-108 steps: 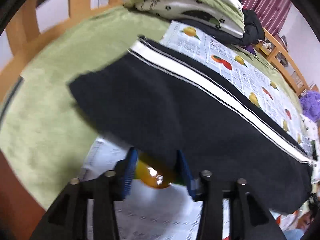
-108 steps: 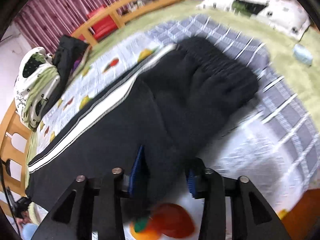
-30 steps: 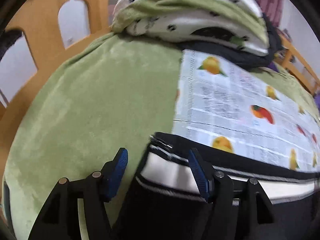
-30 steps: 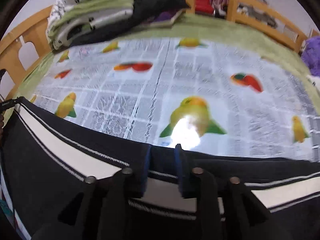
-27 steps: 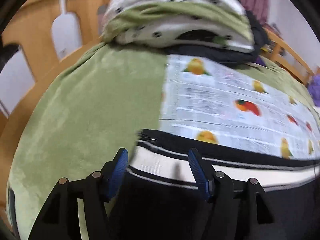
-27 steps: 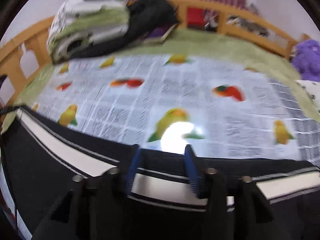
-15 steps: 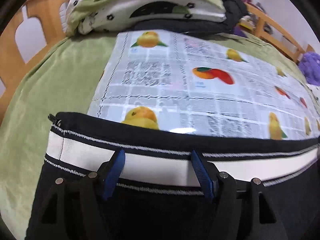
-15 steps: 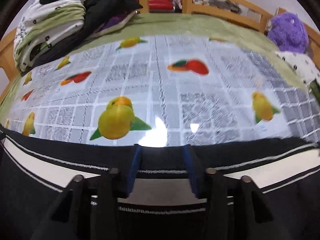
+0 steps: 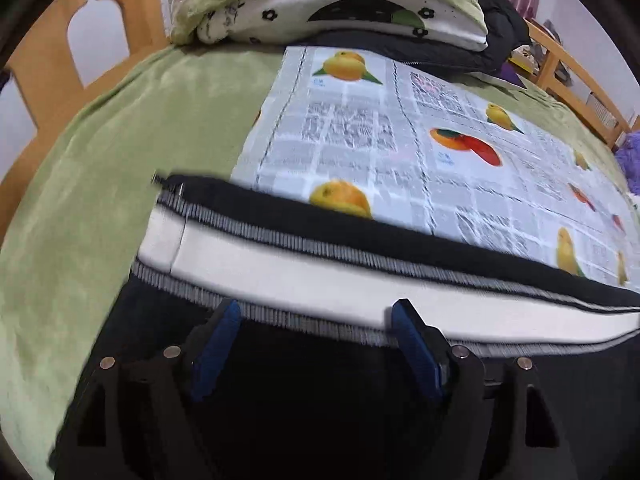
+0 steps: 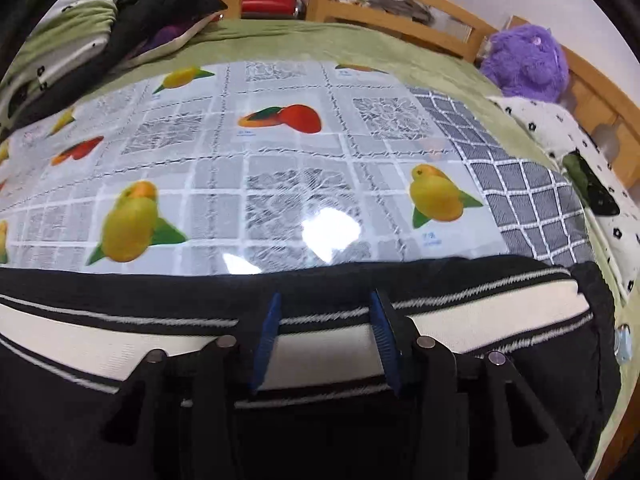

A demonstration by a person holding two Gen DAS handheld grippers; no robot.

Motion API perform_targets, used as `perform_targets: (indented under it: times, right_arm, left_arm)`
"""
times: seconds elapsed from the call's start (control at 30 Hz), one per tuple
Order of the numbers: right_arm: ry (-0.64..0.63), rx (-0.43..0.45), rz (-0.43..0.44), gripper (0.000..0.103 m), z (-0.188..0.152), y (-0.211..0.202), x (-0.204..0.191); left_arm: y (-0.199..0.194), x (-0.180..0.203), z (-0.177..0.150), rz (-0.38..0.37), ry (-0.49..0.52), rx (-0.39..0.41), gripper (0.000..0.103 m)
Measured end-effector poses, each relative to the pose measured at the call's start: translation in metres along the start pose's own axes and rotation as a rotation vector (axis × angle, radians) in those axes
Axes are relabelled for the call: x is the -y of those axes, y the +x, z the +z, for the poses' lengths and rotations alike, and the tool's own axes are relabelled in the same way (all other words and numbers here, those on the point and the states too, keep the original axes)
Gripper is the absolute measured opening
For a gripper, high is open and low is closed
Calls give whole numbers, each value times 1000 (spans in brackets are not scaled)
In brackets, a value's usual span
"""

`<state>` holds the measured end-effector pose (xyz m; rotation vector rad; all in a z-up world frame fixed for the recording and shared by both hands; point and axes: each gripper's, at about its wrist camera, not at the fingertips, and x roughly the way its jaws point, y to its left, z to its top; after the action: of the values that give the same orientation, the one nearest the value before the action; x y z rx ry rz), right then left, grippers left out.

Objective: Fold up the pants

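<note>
The black pants point(image 9: 320, 392) with a white side stripe lie flat on the fruit-print mat point(image 9: 400, 148), folded lengthwise, the stripe running along the far edge. My left gripper point(image 9: 316, 320) is open above the black cloth near the leg hem end, empty. In the right wrist view the pants point(image 10: 520, 380) span the bottom, waistband end at the right. My right gripper point(image 10: 326, 312) is open over the white stripe, holding nothing.
A stack of folded bedding point(image 9: 328, 0) and dark clothes sits at the head of the bed. Green blanket point(image 9: 100, 168) surrounds the mat. A wooden bed rail point(image 10: 360, 12), purple plush toy point(image 10: 528, 60) and a flowered pillow point(image 10: 568, 136) lie beyond.
Both grippers let go of the pants' striped edge and opened. They pulled back a little over the cloth, which now lies flat on the mat.
</note>
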<state>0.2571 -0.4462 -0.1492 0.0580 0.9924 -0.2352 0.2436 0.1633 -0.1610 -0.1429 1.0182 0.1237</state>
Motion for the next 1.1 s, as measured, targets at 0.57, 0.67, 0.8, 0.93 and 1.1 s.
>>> perform_targets:
  times: [0.57,0.67,0.8,0.93,1.1]
  right_arm:
    - [150,-8,72,57,-103,-99,29]
    - [167,75,59,57,-105,-137,30]
    - [235,138,55,57,-99,-180,30]
    - [287,161,99,57,-91,-212,24]
    - [309,122,217,57,-87,-218,1]
  left_arm:
    - [-114,-102,-118,36,-130,58,74]
    - [-110,-120,-129,-37,-227,61,72]
    - [-89,-134,-128,-114,-318,82,66]
    - [-61,-143,-121,-169,-389,66,54]
    - [-49,-143,-110,-179,-385,101,52]
